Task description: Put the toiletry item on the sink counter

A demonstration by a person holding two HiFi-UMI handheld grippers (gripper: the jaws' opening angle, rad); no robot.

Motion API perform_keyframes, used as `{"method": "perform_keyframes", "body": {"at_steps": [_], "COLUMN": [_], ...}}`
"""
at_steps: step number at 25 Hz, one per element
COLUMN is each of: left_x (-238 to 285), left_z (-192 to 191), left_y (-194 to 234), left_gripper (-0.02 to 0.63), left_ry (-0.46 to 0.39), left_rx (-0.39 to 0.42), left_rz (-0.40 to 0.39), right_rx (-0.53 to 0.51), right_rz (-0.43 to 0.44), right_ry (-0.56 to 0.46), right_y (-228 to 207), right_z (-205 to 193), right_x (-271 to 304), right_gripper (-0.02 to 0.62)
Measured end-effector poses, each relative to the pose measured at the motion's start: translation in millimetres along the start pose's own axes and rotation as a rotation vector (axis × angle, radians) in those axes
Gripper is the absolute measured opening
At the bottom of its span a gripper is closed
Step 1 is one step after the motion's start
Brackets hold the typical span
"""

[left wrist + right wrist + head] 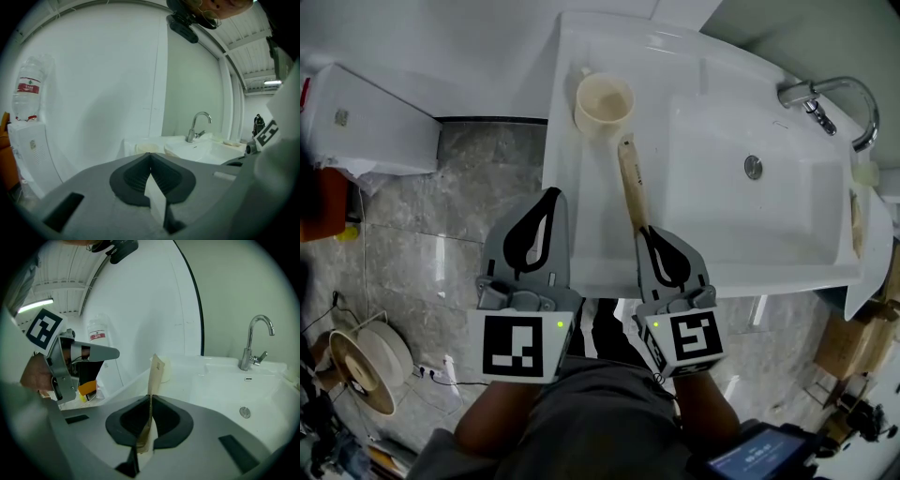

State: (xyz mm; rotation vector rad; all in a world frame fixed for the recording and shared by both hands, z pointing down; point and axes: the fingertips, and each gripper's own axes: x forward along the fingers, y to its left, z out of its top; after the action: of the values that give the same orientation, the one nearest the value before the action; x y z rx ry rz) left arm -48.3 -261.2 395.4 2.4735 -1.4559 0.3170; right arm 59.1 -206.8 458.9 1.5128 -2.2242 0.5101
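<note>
A white ceramic sink counter [581, 197] is standing against a white wall over a grey marble-tiled floor [441, 234]. Its rectangular basin is taking up the right side, with a round metal drain [753, 167] in its middle and a curved chrome faucet [825, 98] at the far right.

A cream plastic cup [604, 103] is sitting on the flat left part of the counter, at the far end.

The right gripper [649, 234] is hovering over the near edge of the counter and is clamping the near end of a long, flat, tan paper-wrapped toiletry item [632, 183]. The item is reaching away over the left flat part of the counter, with its far end pointing at the cup and stopping just short of it. In the right gripper view the item [153, 380] is showing edge-on between the closed pads, with the cup [164, 369] just behind its tip. Whether its far end is touching the counter cannot be told.

The left gripper [546, 211] is hanging beside it at the counter's near left corner. Its jaws are pressed together with nothing between them.

A white water dispenser [366, 122] is standing on the floor to the far left.
</note>
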Motion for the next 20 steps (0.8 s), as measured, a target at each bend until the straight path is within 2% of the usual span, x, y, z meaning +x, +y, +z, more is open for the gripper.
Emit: {"method": "perform_keyframes", "body": {"at_steps": [20], "left_x": [18], "left_z": [-22], "left_y": [5], "left_gripper": [0.012], "left_ry": [0.047], "left_rx": [-0.028], "left_rz": [-0.009], "right_rx": [0.03], "right_rz": [-0.01], "right_ry": [0.079], "right_y": [-6], "right_z": [-27], "right_x": [14], "right_gripper": [0.02]}}
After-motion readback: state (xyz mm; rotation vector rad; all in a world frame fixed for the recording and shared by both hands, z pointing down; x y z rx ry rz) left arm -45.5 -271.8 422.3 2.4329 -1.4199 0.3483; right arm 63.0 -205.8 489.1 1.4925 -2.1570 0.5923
